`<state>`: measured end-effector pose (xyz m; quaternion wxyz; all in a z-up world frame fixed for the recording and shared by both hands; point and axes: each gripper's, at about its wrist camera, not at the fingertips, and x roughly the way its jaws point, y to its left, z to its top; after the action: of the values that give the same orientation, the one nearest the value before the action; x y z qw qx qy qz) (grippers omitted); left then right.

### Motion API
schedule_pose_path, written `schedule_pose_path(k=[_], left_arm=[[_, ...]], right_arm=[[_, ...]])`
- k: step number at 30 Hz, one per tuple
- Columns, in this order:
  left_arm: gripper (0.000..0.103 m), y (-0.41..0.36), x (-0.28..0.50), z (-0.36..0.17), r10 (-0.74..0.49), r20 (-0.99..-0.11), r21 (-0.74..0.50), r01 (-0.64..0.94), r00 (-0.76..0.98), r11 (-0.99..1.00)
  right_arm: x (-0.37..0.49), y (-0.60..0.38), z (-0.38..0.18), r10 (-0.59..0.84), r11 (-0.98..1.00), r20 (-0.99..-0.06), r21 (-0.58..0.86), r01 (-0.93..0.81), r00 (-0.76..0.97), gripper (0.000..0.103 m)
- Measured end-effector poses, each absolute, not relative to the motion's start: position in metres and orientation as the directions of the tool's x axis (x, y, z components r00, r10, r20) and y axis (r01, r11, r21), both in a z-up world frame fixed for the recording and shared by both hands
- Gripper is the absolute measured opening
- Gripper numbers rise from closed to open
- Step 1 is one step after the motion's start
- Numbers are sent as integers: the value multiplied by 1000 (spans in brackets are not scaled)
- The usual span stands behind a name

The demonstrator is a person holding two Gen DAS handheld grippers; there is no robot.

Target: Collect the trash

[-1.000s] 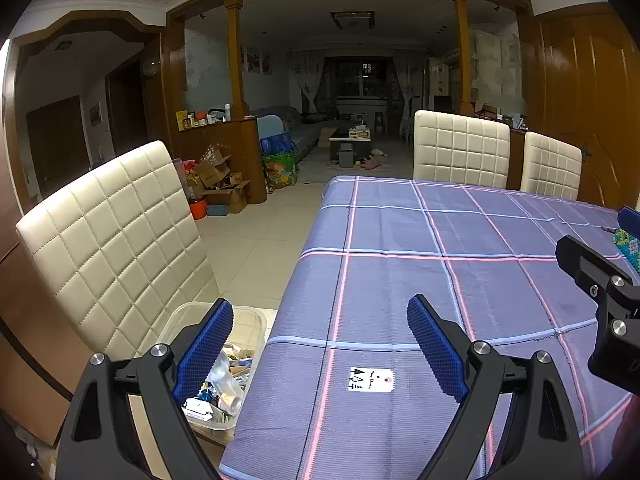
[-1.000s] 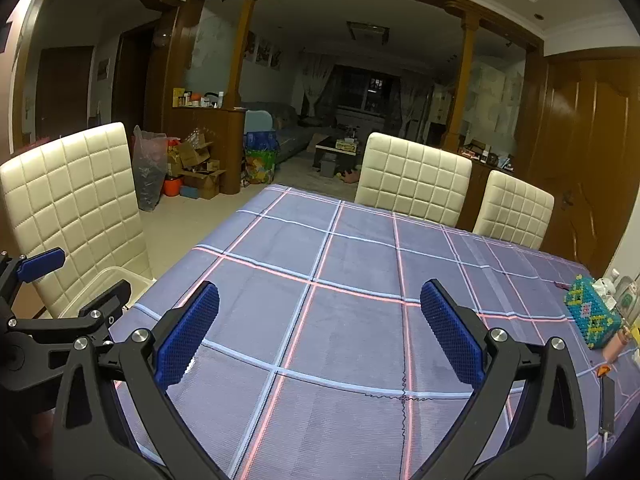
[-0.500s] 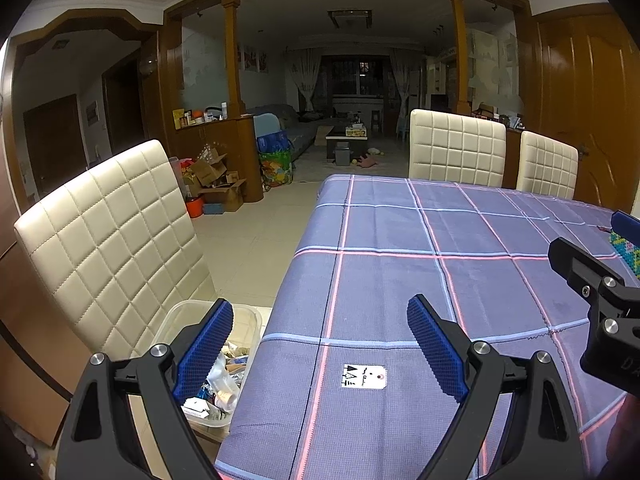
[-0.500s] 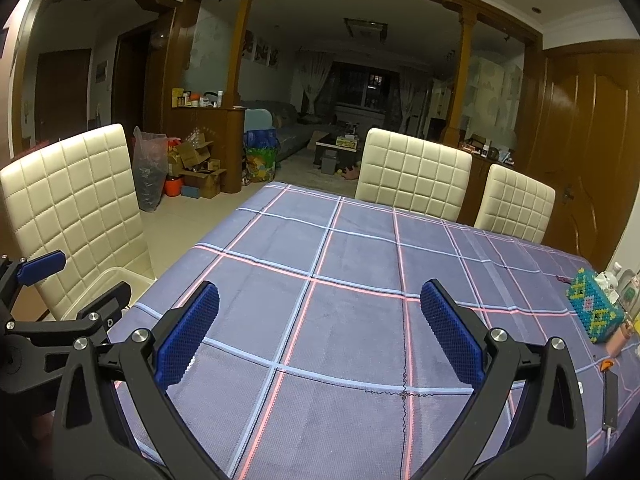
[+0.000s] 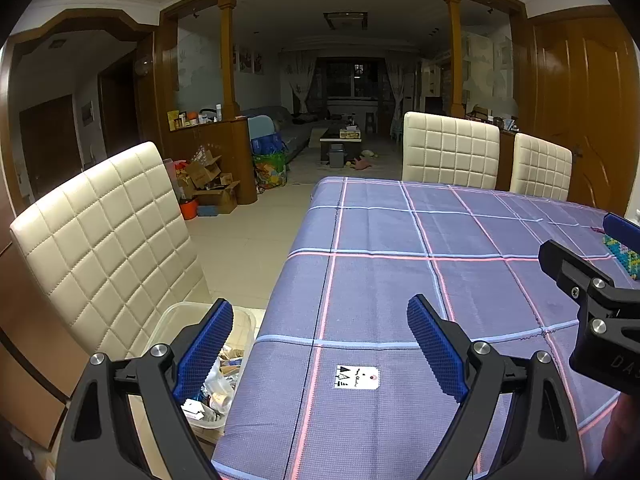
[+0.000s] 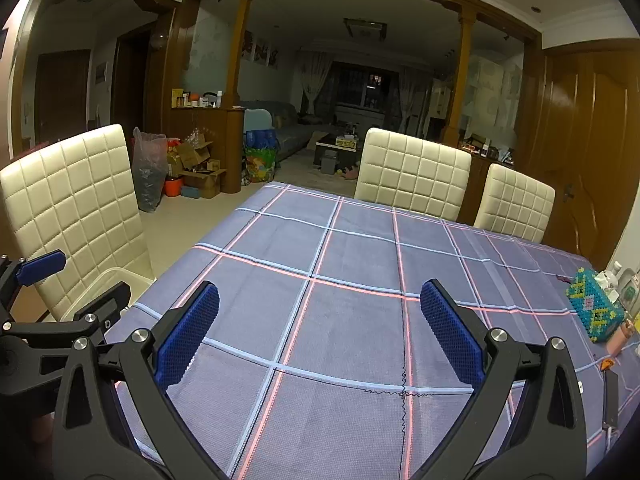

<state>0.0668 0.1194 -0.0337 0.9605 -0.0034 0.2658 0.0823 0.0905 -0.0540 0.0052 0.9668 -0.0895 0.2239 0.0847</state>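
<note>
My left gripper (image 5: 320, 312) hangs open over the near left corner of the table, nothing between its blue pads. Below its left finger a clear plastic bin (image 5: 180, 320) on the chair seat holds several pieces of crumpled trash (image 5: 216, 392). A small white paper tag (image 5: 357, 377) lies on the blue checked tablecloth (image 5: 400, 280) just ahead of that gripper. My right gripper (image 6: 320, 300) is open too, empty, above the cloth (image 6: 340, 320). Each gripper shows at the edge of the other's view: the right one (image 5: 592, 276), the left one (image 6: 76, 276).
A cream quilted chair (image 5: 104, 240) stands at the left of the table; two more (image 6: 412, 174) at its far side. A beaded tissue box (image 6: 596, 308) and small items sit at the right edge. Cardboard boxes (image 5: 208, 184) and bags clutter the floor by the wooden partition.
</note>
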Motion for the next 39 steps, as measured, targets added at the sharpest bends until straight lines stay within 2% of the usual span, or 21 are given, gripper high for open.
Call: schedule_pose_path(k=[39], left_arm=[[87,121,64,-34,125,-514,9,-141,849,990]], right_arm=[[90,-53,2,133,969,-454,-127,-211,881,99]])
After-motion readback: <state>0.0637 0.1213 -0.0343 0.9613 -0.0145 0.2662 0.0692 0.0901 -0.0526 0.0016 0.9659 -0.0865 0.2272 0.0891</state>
